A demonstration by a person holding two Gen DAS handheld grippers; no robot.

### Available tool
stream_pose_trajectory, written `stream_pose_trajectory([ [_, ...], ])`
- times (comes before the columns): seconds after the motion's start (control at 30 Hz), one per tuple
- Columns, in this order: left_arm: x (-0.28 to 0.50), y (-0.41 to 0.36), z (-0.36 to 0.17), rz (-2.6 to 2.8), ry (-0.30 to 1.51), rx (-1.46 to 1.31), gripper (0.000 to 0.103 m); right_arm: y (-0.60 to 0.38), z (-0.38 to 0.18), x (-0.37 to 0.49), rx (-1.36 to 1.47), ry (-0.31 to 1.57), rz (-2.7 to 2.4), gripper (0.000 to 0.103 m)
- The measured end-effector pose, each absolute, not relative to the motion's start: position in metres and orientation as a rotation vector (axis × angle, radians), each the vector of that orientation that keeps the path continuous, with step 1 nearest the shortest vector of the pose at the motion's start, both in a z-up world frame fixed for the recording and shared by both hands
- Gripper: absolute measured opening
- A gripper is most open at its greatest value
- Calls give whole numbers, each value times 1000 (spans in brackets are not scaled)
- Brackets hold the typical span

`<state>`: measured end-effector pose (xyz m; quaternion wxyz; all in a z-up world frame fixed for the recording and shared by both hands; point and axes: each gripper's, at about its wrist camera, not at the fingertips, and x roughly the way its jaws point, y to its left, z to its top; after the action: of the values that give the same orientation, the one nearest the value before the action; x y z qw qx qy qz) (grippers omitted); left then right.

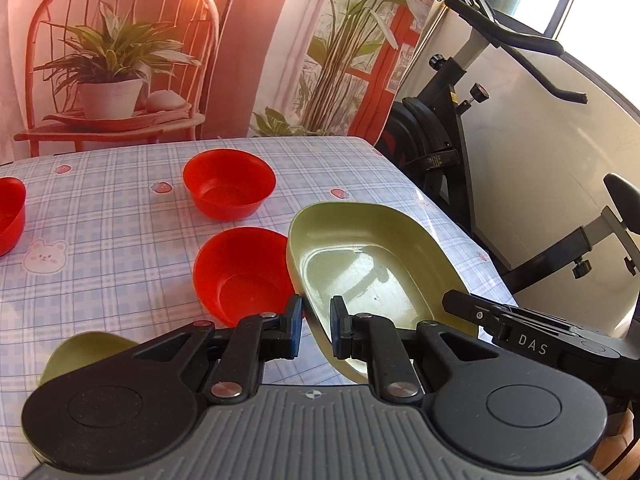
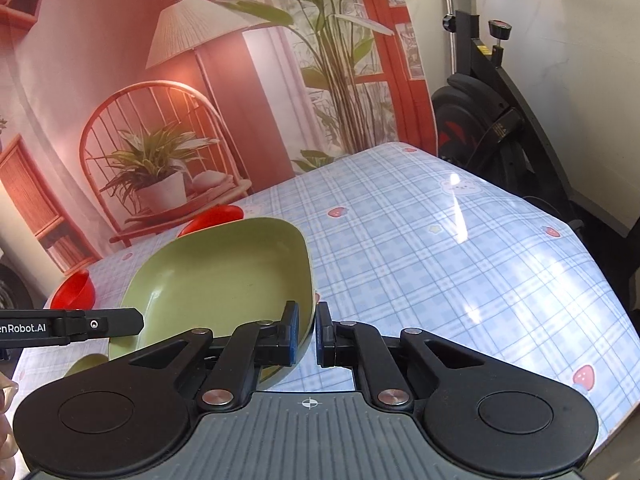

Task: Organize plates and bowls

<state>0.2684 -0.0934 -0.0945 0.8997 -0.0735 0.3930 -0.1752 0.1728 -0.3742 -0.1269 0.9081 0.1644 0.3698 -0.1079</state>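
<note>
Two grippers shared one green plate point(image 1: 372, 264), a deep, rounded-square dish held tilted above the near right part of the table point(image 1: 120, 208). Seen from the left wrist, the left gripper point(image 1: 316, 326) was clenched on the plate's near-left rim, one blue-padded finger outside the wall and the other inside. The right gripper point(image 2: 307, 330) pinched the opposite rim in the same way, its jaws nearly closed with the thin wall between the pads; its black body also showed at the right edge of the left view, reaching in toward the plate. Checked blue cloth with strawberry and bear prints covered the table. Three red bowls stood on it in the left view: one point(image 1: 229, 184) toward the far side, one point(image 1: 244, 276) just beside the plate's left edge, and one point(image 1: 10, 214) cut off at the left border. A green bowl point(image 1: 86, 354) peeked out low on the left, mostly hidden behind the gripper's body. From the right wrist, the cloth to the right of the plate lay bare and glared with window light. A printed backdrop point(image 2: 180, 100) of a chair, potted plants and a lamp hung behind the table, and an exercise bike point(image 1: 460, 128) stood to the right.
</note>
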Motion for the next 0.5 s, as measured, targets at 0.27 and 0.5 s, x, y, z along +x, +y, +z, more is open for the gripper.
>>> stream_pose_trajectory([
  [0.27,249,-32,-82,-306,789,-216,16,-309,-118,194,277,794,-107,10],
  [0.5,233,9,-80,-253,771,-220,16,-259,-116,205,228,833,-21,12],
])
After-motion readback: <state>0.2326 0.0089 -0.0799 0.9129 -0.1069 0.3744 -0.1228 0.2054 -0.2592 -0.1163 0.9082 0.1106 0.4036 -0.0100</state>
